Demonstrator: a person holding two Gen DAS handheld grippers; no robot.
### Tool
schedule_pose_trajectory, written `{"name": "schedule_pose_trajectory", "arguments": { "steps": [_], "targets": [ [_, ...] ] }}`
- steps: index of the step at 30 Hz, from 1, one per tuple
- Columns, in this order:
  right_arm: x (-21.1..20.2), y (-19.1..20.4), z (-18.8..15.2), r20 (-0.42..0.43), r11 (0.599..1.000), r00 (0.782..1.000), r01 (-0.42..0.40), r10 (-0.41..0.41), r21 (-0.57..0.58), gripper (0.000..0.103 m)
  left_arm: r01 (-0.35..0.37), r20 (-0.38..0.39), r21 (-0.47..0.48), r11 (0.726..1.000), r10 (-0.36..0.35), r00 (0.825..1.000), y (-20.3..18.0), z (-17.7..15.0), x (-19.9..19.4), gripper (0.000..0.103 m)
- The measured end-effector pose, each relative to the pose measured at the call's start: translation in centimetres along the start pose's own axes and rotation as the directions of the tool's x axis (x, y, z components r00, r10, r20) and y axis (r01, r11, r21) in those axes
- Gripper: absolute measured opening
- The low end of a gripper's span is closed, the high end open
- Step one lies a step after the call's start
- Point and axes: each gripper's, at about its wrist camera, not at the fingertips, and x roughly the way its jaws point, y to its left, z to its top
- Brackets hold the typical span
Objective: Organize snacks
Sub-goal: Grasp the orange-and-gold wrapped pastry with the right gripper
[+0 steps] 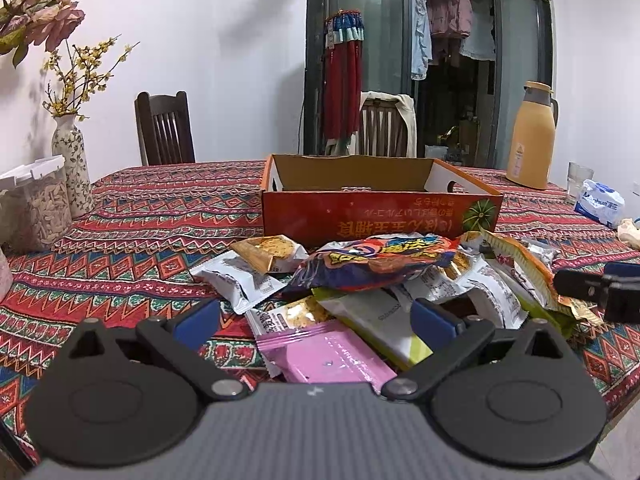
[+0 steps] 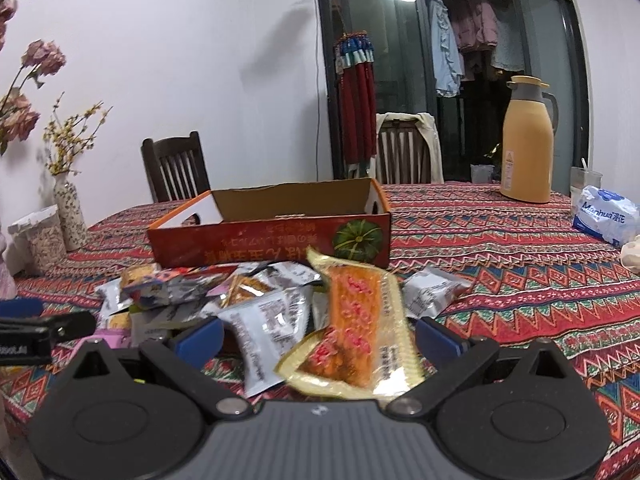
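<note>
**Cardboard box waits behind a heap of loose snacks**

Orange cardboard forms the open box (image 1: 380, 216), standing just behind the snack pile (image 1: 380, 280) on the patterned tablecloth (image 1: 140, 220), probably so packets can go straight in. The left gripper (image 1: 316, 320) hovers low with its jaws spread wide and empty, a pink packet (image 1: 332, 360) lying between them. The right gripper (image 2: 316, 336) is equally wide and grips nothing; a gold-and-orange packet (image 2: 360, 320) sits between its fingers. The packets are crinkled foil, overlapping and unsorted.
</note>
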Motion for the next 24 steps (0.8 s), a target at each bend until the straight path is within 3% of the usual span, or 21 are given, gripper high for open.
{"name": "schedule_pose_trajectory", "arguments": {
  "steps": [9, 15, 24],
  "targets": [
    [4.1, -2.7, 1.4, -0.104, 0.997, 0.995, 0.01, -0.002, 0.077, 0.087, -0.017, -0.003, -0.013, 1.0, 0.017, 1.0, 0.5, 0.2, 0.6, 0.103],
    [7.3, -3.3, 1.3, -0.179, 0.995, 0.984, 0.011, 0.008, 0.102, 0.085, -0.023, -0.01, -0.02, 1.0, 0.023, 1.0, 0.6, 0.3, 1.2, 0.103],
    [8.5, -3.8, 0.5, -0.195, 0.989, 0.98, -0.015, 0.044, 0.145, 0.063, -0.02, -0.036, -0.032, 0.999, 0.019, 0.999, 0.8, 0.2, 1.9, 0.103]
  ]
}}
